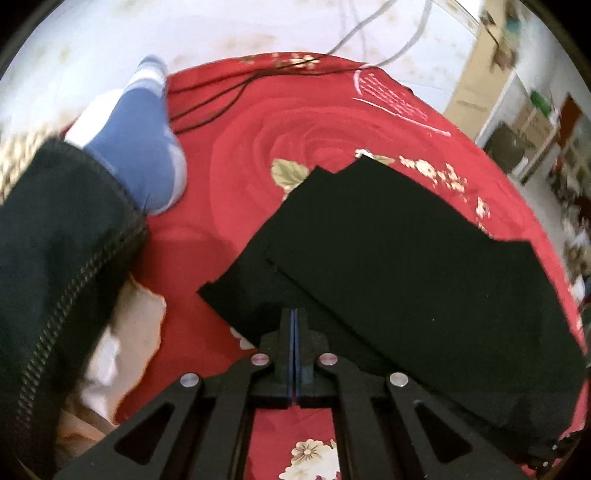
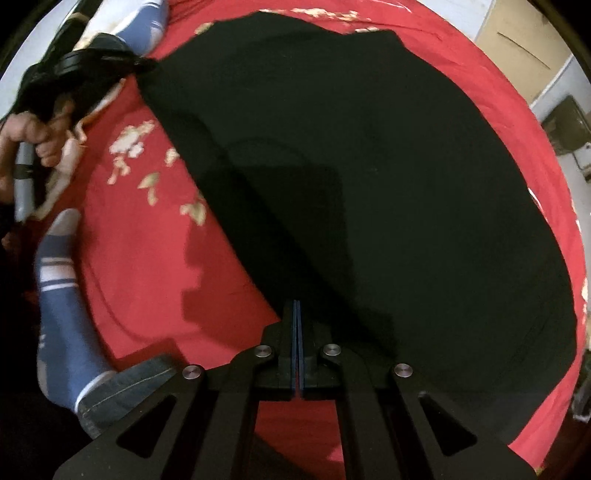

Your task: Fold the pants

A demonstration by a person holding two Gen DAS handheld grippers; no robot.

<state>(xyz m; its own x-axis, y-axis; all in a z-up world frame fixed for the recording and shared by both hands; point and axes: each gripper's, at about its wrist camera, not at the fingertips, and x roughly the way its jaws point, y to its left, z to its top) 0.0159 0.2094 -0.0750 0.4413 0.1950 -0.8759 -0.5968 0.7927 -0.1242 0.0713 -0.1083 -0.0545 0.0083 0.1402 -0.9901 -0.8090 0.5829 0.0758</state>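
1. At the bottom of the left wrist view, the left gripper (image 1: 294, 314) has its fingers pressed together, blue pads meeting at a thin line. Their tips sit over the near edge of the black pants (image 1: 406, 258); whether a fold of cloth is pinched between them I cannot tell, since black hides against black.

2. At the bottom of the right wrist view, the right gripper (image 2: 296, 306) is likewise closed, pointing almost straight down, its tips at the lower left edge of the pants (image 2: 351, 166). No cloth shows clearly between the pads.

3. Beyond the fingers, the pants lie flat on a red floral bedspread (image 1: 295, 122), stretching toward the upper right of both frames. In the left view, layered edges suggest one fold is already in place.

4. My judgement: the fabric looks thin, soft and limp, so it will drape and sag from any pinch and may slide over the smooth spread. Corners or hem edges, taken at two spread points, seem the best holds.

5. At the left of the right view, a hand (image 2: 33, 136) grips the other tool's handle, and a foot in a blue sock (image 2: 59, 314) rests on the spread.

6. Farthest off, cables (image 1: 369, 33) trail across the pale floor.
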